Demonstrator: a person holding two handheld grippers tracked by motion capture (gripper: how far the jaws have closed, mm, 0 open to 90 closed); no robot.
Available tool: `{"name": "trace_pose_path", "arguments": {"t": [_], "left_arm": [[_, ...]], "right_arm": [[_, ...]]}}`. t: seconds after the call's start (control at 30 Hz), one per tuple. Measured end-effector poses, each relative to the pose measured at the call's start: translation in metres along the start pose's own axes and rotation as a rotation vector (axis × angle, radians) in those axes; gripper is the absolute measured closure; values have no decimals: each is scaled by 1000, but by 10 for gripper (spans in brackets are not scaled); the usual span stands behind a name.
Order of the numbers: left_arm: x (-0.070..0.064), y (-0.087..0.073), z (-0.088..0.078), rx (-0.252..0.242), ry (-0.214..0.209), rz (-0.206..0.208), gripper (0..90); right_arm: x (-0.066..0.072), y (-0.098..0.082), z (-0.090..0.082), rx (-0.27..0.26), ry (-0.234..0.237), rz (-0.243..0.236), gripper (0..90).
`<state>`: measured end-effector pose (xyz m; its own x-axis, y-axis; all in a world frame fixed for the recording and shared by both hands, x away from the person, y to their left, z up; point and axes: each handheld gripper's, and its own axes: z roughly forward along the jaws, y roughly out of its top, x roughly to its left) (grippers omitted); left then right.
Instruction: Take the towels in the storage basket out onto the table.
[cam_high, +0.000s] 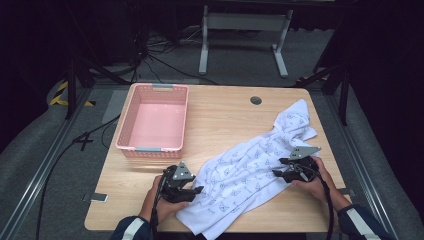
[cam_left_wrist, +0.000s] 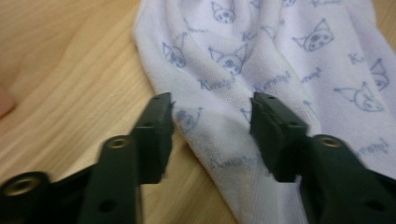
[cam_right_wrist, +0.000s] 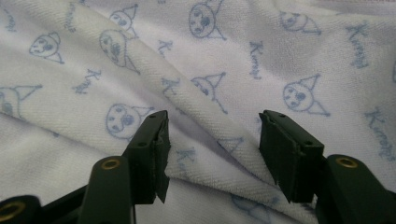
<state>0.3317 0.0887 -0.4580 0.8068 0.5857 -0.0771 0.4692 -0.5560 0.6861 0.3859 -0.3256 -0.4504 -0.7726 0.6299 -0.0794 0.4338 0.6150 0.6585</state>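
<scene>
Both hands hold grippers, the left gripper (cam_high: 192, 190) and right gripper (cam_high: 281, 167), jaws spread over a white printed towel (cam_high: 250, 170) lying rumpled right of the pink basket (cam_high: 152, 122). Soft, light, floppy; likely best pinched at a raised fold.

Soft woven cloth towel (cam_high: 250, 175) (printed), matt wood table (cam_high: 225, 120), plastic basket (cam_high: 125, 135)

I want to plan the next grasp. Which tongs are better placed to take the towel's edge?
Probably the left tongs: open, a fold at the edge of the towel lies between them. The right tongs are open over its middle.
</scene>
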Motion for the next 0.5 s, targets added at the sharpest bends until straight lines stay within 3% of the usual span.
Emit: {"name": "trace_pose_path", "arguments": {"t": [0.07,0.1,0.13,0.17,0.27,0.3,0.33,0.4,0.43,0.5], "left_arm": [[1,-1,4,28,36,-8,398],[2,-2,7,31,40,-31,385],[4,-2,7,43,41,-27,370],[5,-2,7,38,39,-43,356],[5,-3,10,16,48,-38,348],[5,-3,10,17,46,-27,403],[6,-2,9,15,36,-22,403],[8,-3,9,-1,2,-40,579],[8,-3,8,2,-11,-40,657],[6,-2,6,-25,14,-34,740]], "right_arm": [[0,0,0,-3,-4,-7,424],[1,0,0,-1,-6,-8,423],[1,0,0,-3,-9,-14,421],[1,0,0,-2,-11,-17,418],[3,1,-3,-5,-38,-49,398],[4,0,-8,-59,-39,-53,418],[4,0,-8,-59,-39,-53,418],[3,0,-11,-84,-35,-37,421],[2,0,-10,-65,-39,-39,420],[3,-2,-6,-26,-46,-37,418]]}}
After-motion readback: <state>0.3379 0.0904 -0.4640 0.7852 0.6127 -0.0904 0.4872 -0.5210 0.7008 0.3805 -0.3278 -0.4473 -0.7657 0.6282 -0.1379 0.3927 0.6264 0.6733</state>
